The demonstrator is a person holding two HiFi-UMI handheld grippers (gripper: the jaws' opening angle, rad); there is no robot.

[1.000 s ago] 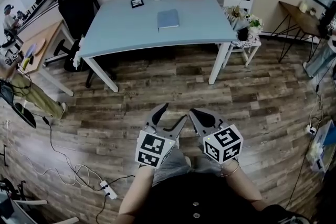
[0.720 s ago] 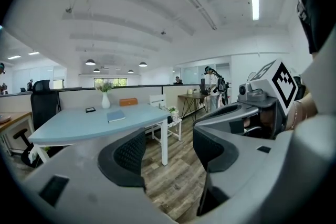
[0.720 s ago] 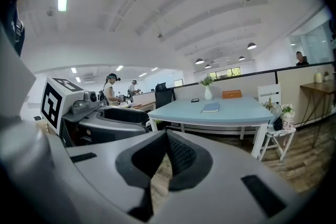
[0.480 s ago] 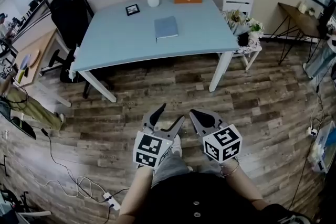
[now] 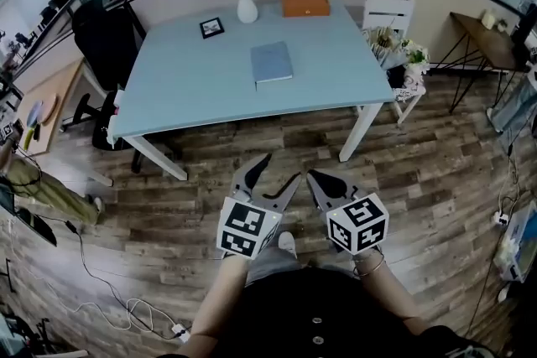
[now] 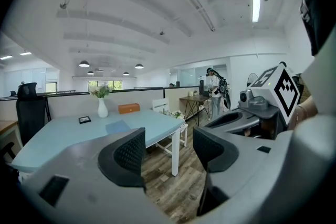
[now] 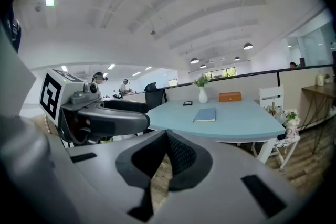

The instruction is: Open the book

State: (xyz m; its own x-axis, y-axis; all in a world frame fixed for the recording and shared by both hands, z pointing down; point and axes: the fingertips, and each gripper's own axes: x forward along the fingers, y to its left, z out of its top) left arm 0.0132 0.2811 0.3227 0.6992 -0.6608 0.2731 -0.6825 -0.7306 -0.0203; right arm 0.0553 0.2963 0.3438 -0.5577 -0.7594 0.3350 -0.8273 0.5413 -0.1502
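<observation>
A closed blue-grey book (image 5: 272,62) lies flat near the middle of the light blue table (image 5: 193,88); it also shows as the book (image 6: 116,126) and the book (image 7: 206,114). Both grippers hang over the wooden floor, well short of the table's front edge. My left gripper (image 5: 277,170) is open with nothing between its jaws, and the gap is plain in the left gripper view (image 6: 169,149). My right gripper (image 5: 317,178) is shut on nothing, its pads meeting at the tip (image 7: 166,138).
On the table's far side stand a white vase of flowers (image 5: 247,6), an orange box (image 5: 304,4) and a small picture frame (image 5: 212,28). A black office chair (image 5: 105,21) is at the left end. A white chair (image 5: 388,15) and a flower stand (image 5: 404,59) are at the right.
The table and book have come closer and sit lower in the head view as the person steps forward. Both grippers keep their poses and states.
</observation>
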